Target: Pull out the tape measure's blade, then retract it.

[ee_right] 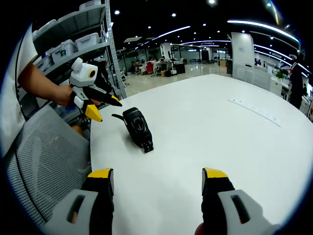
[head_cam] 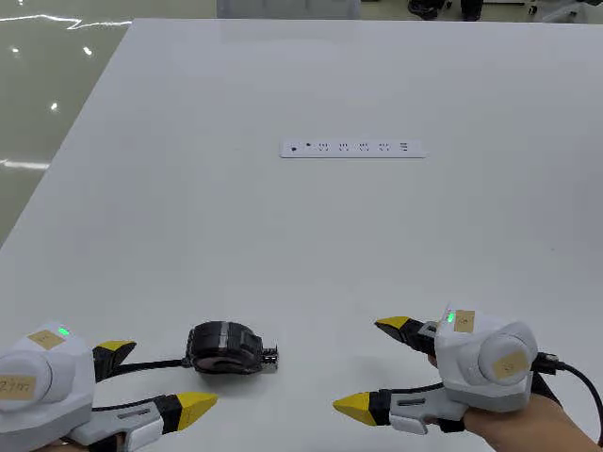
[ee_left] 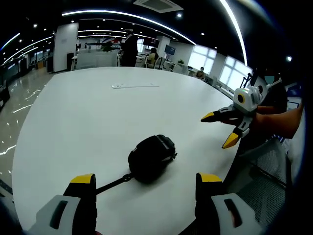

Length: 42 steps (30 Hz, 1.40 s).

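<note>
**A:** Where do things stand?

**B:** Your left hand-held gripper (head_cam: 162, 375) and right hand-held gripper (head_cam: 361, 364) both gape wide and hold nothing. The tape measure (head_cam: 224, 347) lies on the bench (head_cam: 311, 235) near its front edge, between them and closer to the left.

**A:** What could go wrong?

**B:** If you tug the hook (head_cam: 270, 356) without pinning the case, the whole thing will likely slide. The strap (head_cam: 151, 363) might snag your left jaw. Let go carelessly and the blade could whip back.

**A:** Any containers?

**B:** Just the case. The blade looks fully wound inside.
</note>
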Tool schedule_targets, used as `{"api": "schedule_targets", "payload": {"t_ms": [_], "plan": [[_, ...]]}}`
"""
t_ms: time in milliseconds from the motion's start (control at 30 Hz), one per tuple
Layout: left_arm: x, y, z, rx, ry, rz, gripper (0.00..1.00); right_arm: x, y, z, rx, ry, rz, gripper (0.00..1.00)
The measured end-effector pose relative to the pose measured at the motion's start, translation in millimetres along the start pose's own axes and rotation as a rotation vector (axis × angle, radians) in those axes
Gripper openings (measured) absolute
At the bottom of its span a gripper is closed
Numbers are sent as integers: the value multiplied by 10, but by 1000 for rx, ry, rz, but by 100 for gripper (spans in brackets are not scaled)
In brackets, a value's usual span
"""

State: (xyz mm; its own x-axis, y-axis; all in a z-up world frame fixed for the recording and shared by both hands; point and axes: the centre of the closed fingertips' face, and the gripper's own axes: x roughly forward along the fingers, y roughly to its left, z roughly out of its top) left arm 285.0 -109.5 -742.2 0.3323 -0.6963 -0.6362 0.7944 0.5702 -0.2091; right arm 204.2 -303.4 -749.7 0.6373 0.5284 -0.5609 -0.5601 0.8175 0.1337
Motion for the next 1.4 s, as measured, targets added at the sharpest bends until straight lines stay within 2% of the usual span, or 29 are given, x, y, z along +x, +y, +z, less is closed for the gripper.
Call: {"api": "schedule_targets", "payload": {"t_ms": [167, 267, 500, 567, 933, 1100, 1400], "plan": [[-99, 68, -12, 6, -3, 12, 84, -95, -43, -58, 30, 4, -21, 78], [-151, 107, -20, -19, -13, 6, 90, -149, -69, -73, 37, 4, -31, 78], [-282, 222, -53, -38, -24, 15, 91, -321, -169, -107, 43, 5, -59, 81], [-315, 235, -57, -24, -28, 17, 91, -374, -192, -139, 41, 14, -69, 83], [-420, 241, -45, -24, -50, 5, 95, -604, -253, -331, 63, 41, -103, 87], [-424, 224, -83, 0, -30, 4, 100, -691, -294, -387, 76, 52, -116, 91], [-439, 216, -115, 23, -16, -3, 100, -828, -334, -459, 95, 68, -126, 94]]}}
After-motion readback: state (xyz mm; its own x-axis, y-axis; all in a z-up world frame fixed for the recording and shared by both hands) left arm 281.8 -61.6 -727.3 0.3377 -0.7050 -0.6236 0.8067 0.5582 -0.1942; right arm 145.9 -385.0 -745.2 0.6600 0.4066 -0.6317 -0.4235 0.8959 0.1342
